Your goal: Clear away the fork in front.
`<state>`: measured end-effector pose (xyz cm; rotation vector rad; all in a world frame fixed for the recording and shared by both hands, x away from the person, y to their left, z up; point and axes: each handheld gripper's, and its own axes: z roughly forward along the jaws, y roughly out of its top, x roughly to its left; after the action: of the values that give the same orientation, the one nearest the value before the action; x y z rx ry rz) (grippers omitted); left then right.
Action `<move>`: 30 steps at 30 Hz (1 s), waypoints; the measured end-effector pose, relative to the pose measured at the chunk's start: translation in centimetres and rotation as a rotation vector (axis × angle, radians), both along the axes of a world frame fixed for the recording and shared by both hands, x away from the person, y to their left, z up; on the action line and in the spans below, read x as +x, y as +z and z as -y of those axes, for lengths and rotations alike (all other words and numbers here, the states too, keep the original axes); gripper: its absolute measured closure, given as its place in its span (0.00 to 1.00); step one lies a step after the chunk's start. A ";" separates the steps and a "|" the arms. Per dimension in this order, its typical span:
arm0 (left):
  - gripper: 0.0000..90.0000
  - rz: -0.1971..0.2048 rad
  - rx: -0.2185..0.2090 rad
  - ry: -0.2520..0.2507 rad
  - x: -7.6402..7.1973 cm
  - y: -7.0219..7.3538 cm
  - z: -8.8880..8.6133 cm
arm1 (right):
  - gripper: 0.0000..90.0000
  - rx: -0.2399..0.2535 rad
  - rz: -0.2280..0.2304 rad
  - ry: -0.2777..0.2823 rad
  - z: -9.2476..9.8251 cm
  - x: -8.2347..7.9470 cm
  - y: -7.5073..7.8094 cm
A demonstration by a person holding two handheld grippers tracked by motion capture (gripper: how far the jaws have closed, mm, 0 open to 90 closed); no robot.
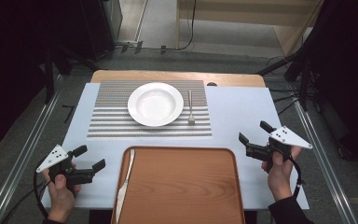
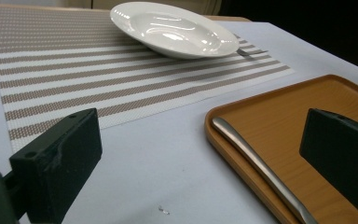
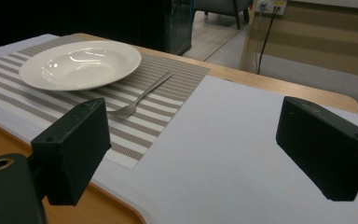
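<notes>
A white deep plate (image 1: 155, 103) (image 2: 173, 29) (image 3: 80, 63) rests on a striped placemat (image 1: 116, 119), with a fork (image 1: 191, 107) (image 3: 142, 95) just right of it. A metal knife (image 1: 125, 182) (image 2: 261, 168) lies along the left side of a wooden tray (image 1: 182, 186) (image 2: 284, 121) at the table's near edge. My left gripper (image 1: 89, 157) (image 2: 200, 168) hovers left of the tray, open, nothing between its jaws. My right gripper (image 1: 255, 131) (image 3: 191, 149) is to the right of the tray over bare white table, open and empty.
A white sheet (image 1: 242, 107) covers the table around the placemat. Metal rails (image 1: 28, 149) run along both sides of the table. Cables lie on the floor at the right, and dark stands flank the far corners.
</notes>
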<state>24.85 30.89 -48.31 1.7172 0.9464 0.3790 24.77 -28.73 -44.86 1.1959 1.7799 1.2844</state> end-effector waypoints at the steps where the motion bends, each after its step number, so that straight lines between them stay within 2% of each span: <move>1: 0.00 0.006 -0.003 -0.002 -0.1 0.0 0.0 | 0.10 -0.001 0.002 0.003 -0.2 0.2 0.2; 5: 0.00 0.031 -0.008 -0.021 -0.3 0.1 0.0 | 0.10 -0.019 0.006 0.014 -1.0 0.9 0.9; 10: 0.00 0.040 -0.002 -0.011 -0.4 0.1 0.1 | 0.10 -0.030 0.009 0.025 -2.1 1.8 1.5; 14: 0.00 0.039 0.009 -0.021 -0.4 0.0 0.2 | 0.10 -0.029 0.007 0.035 -2.7 2.7 1.8; 16: 0.01 0.026 0.003 -0.044 -0.3 0.0 0.3 | 0.10 -0.037 0.004 0.038 -3.0 3.1 1.9; 18: 0.07 0.020 0.031 -0.036 -0.3 0.0 0.5 | 0.10 -0.045 0.002 0.044 -3.3 3.4 2.1; 22: 0.08 0.034 0.063 -0.033 -0.4 0.0 1.0 | 0.10 -0.052 -0.005 0.056 -4.0 4.0 2.4; 25: 0.08 0.019 0.061 -0.039 -0.3 -0.1 1.0 | 0.10 -0.067 -0.009 0.068 -4.6 4.5 2.5; 27: 0.08 0.017 0.047 -0.053 -0.3 -0.1 0.9 | 0.10 -0.074 -0.013 0.075 -5.0 4.7 2.5; 30: 0.08 0.023 0.052 -0.045 -0.3 -0.1 0.9 | 0.10 -0.090 -0.016 0.087 -5.7 5.1 2.4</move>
<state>24.50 30.03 -48.37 1.7744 0.8868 0.3963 29.90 -23.05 -42.44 1.0926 1.8989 1.2332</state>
